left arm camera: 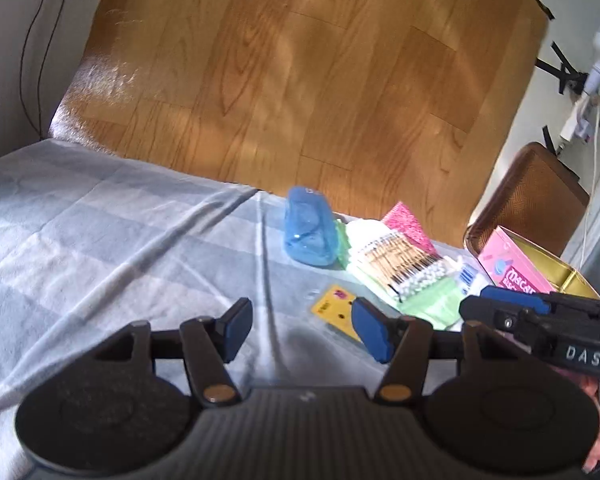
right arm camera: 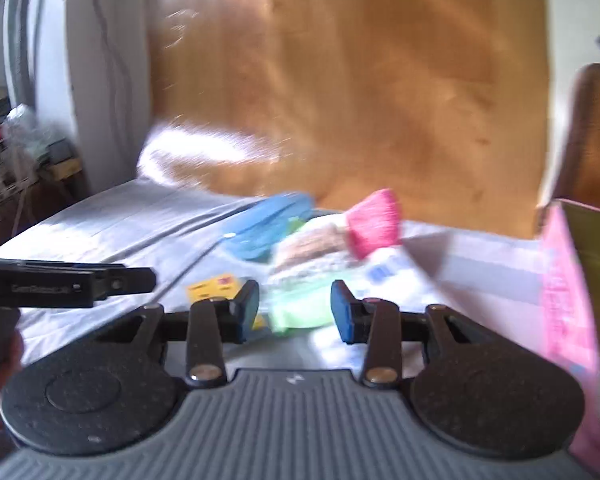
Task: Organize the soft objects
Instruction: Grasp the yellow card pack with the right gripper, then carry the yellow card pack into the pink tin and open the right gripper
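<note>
Left gripper point(left arm camera: 300, 330): jaws stand partly apart with nothing between the blue pads; only the checked cloth point(left arm camera: 100, 232) shows through the gap. Right gripper point(right arm camera: 294, 312): jaws likewise partly apart and holding nothing; the view is blurred, and the green packet point(right arm camera: 300, 308) seen through the gap lies on the cloth beyond the fingertips, not gripped. Taking the cotton swab pack point(left arm camera: 400, 264) as landmark: it lies on the cloth ahead and to the right of the left gripper. The green packet sits under and just in front of it. A blue pouch point(left arm camera: 308, 228) touches its left side. A pink item point(left arm camera: 408, 224) lies just behind it. A yellow card point(left arm camera: 336, 308) rests nearer the left gripper, in front of the pack. A pink box point(left arm camera: 512, 264) stands to the pack's right, against a gold tin point(left arm camera: 568, 276). The right gripper enters the left wrist view from the right, near the tin. Wooden floor point(left arm camera: 300, 80) lies beyond.
</note>
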Available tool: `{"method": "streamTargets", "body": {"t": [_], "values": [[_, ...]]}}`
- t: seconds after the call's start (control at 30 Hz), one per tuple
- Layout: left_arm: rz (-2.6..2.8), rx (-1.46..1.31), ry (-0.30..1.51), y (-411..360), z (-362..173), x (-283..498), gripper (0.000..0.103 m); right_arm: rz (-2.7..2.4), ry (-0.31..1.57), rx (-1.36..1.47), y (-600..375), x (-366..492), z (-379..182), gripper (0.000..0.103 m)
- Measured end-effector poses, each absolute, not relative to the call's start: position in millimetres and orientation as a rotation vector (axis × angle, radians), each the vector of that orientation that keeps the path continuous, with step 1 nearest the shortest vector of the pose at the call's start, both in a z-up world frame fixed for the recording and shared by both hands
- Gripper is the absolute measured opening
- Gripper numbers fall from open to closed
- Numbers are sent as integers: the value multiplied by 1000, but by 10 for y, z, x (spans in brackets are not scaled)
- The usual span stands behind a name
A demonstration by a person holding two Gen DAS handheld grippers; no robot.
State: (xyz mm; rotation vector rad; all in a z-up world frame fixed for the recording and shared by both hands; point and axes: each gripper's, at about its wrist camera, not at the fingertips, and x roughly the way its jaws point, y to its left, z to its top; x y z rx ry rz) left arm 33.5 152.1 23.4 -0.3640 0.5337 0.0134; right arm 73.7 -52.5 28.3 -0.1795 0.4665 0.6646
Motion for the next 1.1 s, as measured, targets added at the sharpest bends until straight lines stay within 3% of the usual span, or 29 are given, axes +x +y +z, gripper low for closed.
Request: {"method": "streamTargets", "body": {"t": [0.23, 0.3, 0.4, 0.5, 0.67, 1.03, 1.1], "values": [[-48, -446, 545, 1646, 106, 402, 55, 715, 566, -320, -67, 874, 100, 44], [-52, -450, 543, 1645, 98, 395, 56, 738, 591, -302, -6, 999, 42, 58], [-56, -465, 538, 1670, 90, 383, 57, 741, 640, -321, 117, 1111, -36, 69], [-61, -482, 539, 1693, 81, 385, 57, 755, 631, -327, 90, 1053, -27, 62], [-113, -441, 547, 1599, 102, 375, 57, 812, 587, -375, -303, 589, -53, 61], [-573, -257, 707, 100, 152, 335, 59, 582, 499, -265, -1622, -427, -183, 62], [-598, -203, 737, -132, 124, 339, 59, 530, 497, -252, -1723, -480, -174, 75]]}}
